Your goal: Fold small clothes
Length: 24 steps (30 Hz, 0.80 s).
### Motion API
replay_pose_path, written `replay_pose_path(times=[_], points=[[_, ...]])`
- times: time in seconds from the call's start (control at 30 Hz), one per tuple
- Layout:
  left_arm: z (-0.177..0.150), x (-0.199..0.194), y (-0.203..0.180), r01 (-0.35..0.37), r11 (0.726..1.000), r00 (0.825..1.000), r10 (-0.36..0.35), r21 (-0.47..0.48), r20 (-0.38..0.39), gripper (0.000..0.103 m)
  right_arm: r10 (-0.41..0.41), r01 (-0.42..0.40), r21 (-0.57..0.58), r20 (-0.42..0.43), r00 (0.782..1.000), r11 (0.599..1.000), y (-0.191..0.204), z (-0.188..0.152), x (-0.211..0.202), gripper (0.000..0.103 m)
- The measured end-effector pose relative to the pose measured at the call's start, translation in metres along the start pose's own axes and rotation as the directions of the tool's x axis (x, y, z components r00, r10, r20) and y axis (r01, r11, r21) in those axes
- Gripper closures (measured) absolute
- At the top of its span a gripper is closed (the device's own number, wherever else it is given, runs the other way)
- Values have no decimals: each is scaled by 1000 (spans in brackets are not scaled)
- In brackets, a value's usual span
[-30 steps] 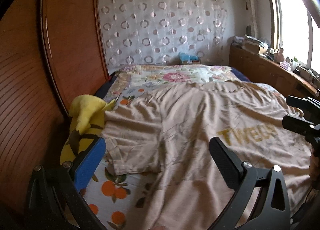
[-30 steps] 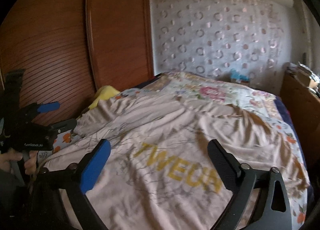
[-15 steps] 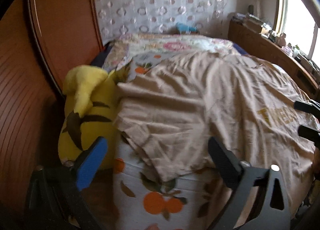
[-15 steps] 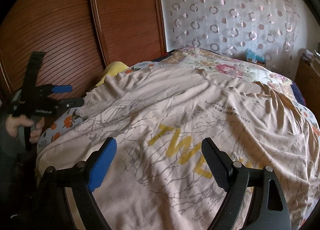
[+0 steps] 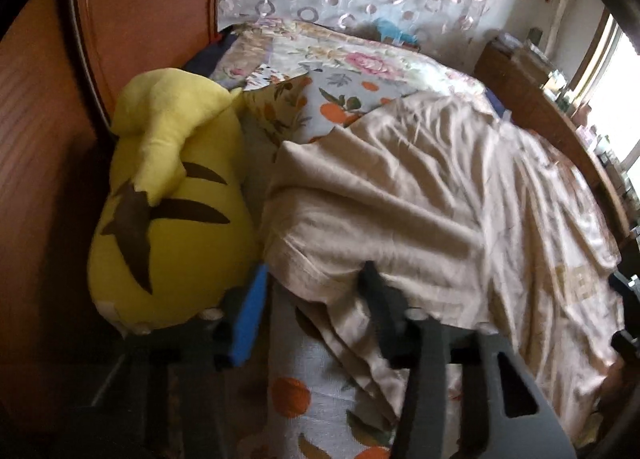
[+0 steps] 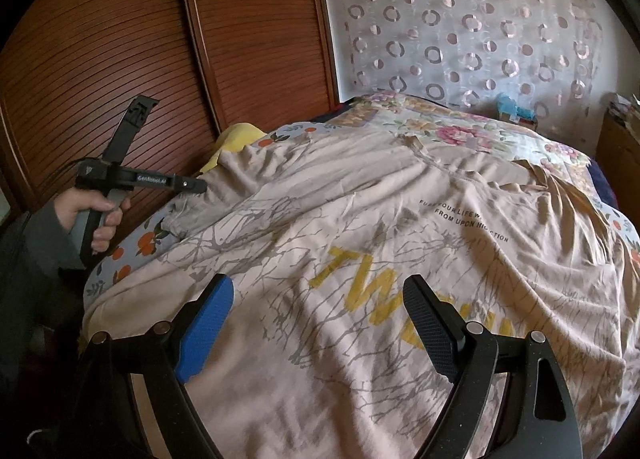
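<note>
A beige T-shirt point(image 6: 392, 243) with yellow letters and a grey branch print lies spread face up on the bed; it also shows in the left wrist view point(image 5: 420, 195). My left gripper point(image 5: 312, 295) is open at the shirt's left sleeve point(image 5: 320, 243), its fingers either side of the sleeve hem. In the right wrist view the left gripper point(image 6: 196, 185) touches the sleeve edge. My right gripper point(image 6: 320, 319) is open and empty, low over the shirt's bottom part near the letters.
A yellow plush toy point(image 5: 168, 211) lies beside the sleeve against the wooden wardrobe doors point(image 6: 160, 39). The bedsheet with an orange fruit print point(image 5: 304, 391) shows at the bed's edge. A floral quilt point(image 6: 460, 131) covers the far end. A wooden cabinet point(image 5: 540, 107) stands on the right.
My left gripper has moved left and down to the sleeve at the bed's edge, and its fingers have narrowed around the hem. My right gripper has dropped closer to the shirt.
</note>
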<state>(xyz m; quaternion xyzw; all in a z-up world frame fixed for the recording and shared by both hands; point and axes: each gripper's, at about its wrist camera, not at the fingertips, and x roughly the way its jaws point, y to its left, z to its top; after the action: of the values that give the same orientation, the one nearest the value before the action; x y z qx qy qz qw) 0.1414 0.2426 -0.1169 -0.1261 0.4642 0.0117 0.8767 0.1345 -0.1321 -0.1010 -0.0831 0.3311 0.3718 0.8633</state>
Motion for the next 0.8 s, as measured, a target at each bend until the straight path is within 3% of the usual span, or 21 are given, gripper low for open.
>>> replay_pose_path(times=[0.1, 0.17, 0.23, 0.5, 0.8], points=[[-2, -2, -3, -17, 999, 1000, 16, 30, 23, 74, 4, -4, 4, 0, 1000, 1000, -1, -2, -2, 15], [-1, -4, -4, -38, 998, 999, 37, 42, 27, 87, 9, -9, 14, 1, 1000, 1000, -3, -3, -4, 15], [1, -8, -5, -63, 996, 998, 61, 60, 32, 93, 5, -6, 17, 3, 1000, 1000, -3, -3, -5, 15], [11, -42, -26, -142, 980, 979, 117, 142, 169, 99, -15, 14, 41, 25, 1000, 999, -12, -8, -15, 15], [27, -57, -70, -54, 976, 982, 13, 211, 190, 99, -41, 37, 90, 43, 998, 995, -20, -8, -17, 15]])
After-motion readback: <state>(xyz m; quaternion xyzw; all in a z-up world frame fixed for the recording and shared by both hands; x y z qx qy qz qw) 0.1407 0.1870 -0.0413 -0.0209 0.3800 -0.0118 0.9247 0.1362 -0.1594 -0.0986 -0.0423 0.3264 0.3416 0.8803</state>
